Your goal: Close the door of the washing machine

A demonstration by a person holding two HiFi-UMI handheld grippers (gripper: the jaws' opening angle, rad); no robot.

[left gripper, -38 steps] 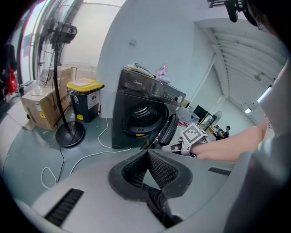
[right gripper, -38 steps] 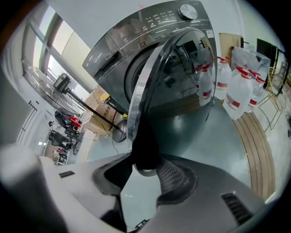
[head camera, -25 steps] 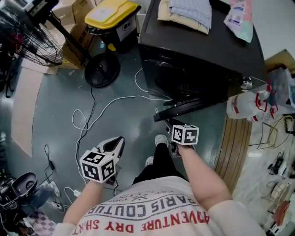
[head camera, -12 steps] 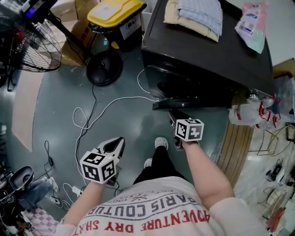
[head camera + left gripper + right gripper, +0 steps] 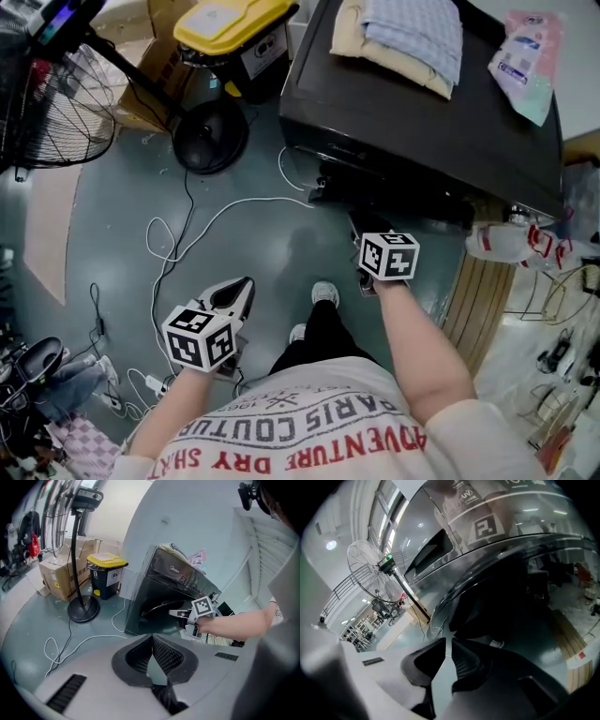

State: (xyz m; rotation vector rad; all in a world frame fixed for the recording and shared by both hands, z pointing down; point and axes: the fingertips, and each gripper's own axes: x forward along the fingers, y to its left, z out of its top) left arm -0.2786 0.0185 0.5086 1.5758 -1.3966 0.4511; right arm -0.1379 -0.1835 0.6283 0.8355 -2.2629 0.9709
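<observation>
The black washing machine (image 5: 422,112) stands at the top of the head view, its round door (image 5: 375,199) swung almost flat against the front. My right gripper (image 5: 361,228) reaches to the door's lower edge. Its jaws are closing, with a thin gap left and nothing between them. In the right gripper view the glossy door (image 5: 497,564) fills the picture just beyond that gripper (image 5: 451,644). My left gripper (image 5: 246,281) hangs over the floor, well away from the machine, shut and holding nothing. The left gripper view shows the door (image 5: 159,609) and the right gripper (image 5: 176,613) at it.
Folded clothes (image 5: 403,37) and a plastic packet (image 5: 527,52) lie on the machine. To its left are a fan's round base (image 5: 208,141), a yellow-lidded bin (image 5: 225,28) and cardboard boxes (image 5: 155,84). White cables (image 5: 216,216) trail over the floor. Wooden slats (image 5: 478,291) lie at the right.
The door has swung from ajar to nearly against the machine's front. My right gripper followed it up and toward the machine. The left gripper stays about where it was.
</observation>
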